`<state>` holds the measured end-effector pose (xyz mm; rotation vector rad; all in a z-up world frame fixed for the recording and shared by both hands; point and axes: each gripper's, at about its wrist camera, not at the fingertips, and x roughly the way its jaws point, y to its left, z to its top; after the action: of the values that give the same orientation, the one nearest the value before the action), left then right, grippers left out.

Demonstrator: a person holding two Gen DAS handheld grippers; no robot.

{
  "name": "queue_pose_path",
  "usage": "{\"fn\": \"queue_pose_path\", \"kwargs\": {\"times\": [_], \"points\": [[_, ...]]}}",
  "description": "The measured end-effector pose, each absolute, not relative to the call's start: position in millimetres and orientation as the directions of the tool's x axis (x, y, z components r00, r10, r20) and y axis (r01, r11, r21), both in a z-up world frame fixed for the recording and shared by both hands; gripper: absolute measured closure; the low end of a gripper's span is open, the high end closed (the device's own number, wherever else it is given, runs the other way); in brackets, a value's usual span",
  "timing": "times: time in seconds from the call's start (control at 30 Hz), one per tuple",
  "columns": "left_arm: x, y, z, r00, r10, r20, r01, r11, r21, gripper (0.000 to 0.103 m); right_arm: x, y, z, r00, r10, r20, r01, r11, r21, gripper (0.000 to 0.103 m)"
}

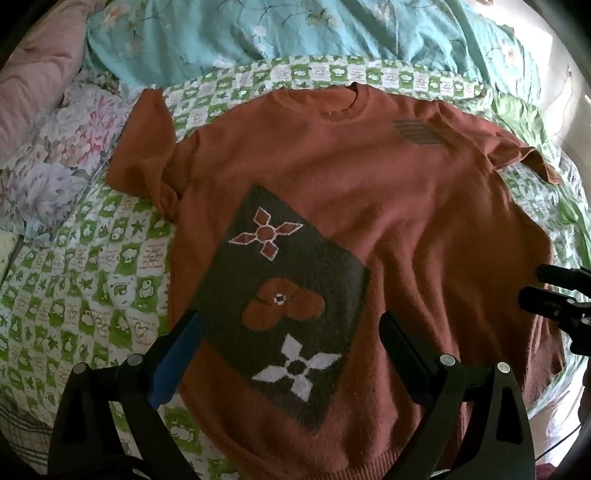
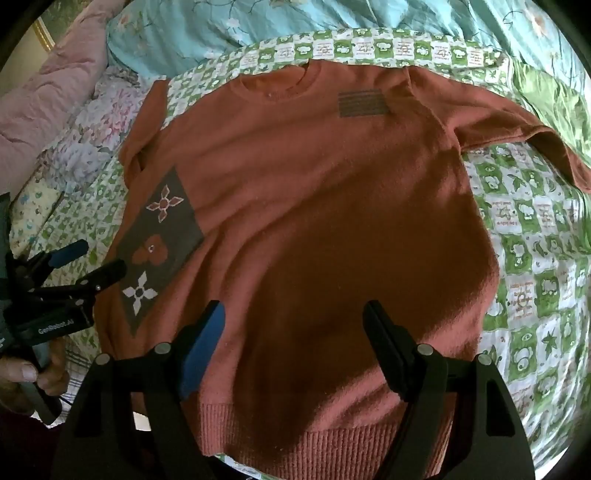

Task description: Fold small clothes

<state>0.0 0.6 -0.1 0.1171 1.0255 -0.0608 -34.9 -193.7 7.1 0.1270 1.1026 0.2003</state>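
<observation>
An orange sweater (image 1: 369,206) lies flat and face up on the bed, spread over a green and white checked quilt (image 1: 74,295). Its long axis runs from the ribbed hem (image 2: 332,439), which is nearest to the person, toward 12 o'clock, where the collar (image 1: 341,105) points at a pale blue blanket (image 1: 258,33). One sleeve goes out toward 10 o'clock and the other toward 2 o'clock. A dark patch with flower shapes (image 1: 284,295) sits on the left half of the front. The left claw (image 1: 291,354) hangs over this patch, its jaws wide apart with nothing between them, and the sweater lies below and ahead of it. The right claw (image 2: 295,347) hangs over the plain right half just above the hem, also wide open and empty. In the right view a hand (image 2: 33,373) holds the handle of the left claw at 9 o'clock. Each claw is nearer to its own side of the sweater, so I think the left one would serve the 10 o'clock sleeve and the right one the 2 o'clock sleeve. No fold seems made yet.
</observation>
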Motion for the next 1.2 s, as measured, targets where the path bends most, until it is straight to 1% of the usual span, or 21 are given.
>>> {"fn": "queue_pose_path", "kwargs": {"times": [0.27,0.77,0.87,0.93,1.03,1.07,1.2], "points": [[2.9,7.0,-3.0,0.529,-0.004,-0.848,0.106,0.993,0.061,0.007,-37.9,-191.5,6.9,0.44,0.224,-0.87,-0.088,0.975,0.206,0.025],[9.4,-2.5,-7.9,0.502,-0.008,-0.865,0.117,0.991,0.059,0.007,-33.2,-195.1,9.1,0.47,0.231,-0.852,-0.091,0.973,0.213,0.025],[12.1,-1.9,-9.8,0.465,-0.019,-0.885,0.12,0.992,0.042,0.007,-31.1,-197.6,9.3,0.473,0.237,-0.848,-0.085,0.971,0.224,0.025],[14.8,-1.9,-10.9,0.444,-0.028,-0.895,0.122,0.992,0.03,0.007,-28.2,-199.3,8.0,0.453,0.229,-0.862,-0.075,0.973,0.219,0.025],[18.3,-3.3,-11.2,0.439,-0.052,-0.897,0.126,0.992,0.004,0.007,-25.3,-202.2,6.7,0.438,0.213,-0.873,-0.062,0.976,0.208,0.025],[19.6,-4.0,-11.5,0.434,-0.063,-0.899,0.129,0.992,-0.007,0.007,-24.4,-202.7,5.9,0.423,0.186,-0.887,-0.055,0.982,0.18,0.025],[25.5,-9.4,-12.3,0.439,-0.076,-0.895,0.14,0.99,-0.016,0.007,-19.4,-209.5,8.3,0.441,0.196,-0.876,-0.046,0.979,0.196,0.025]]}}
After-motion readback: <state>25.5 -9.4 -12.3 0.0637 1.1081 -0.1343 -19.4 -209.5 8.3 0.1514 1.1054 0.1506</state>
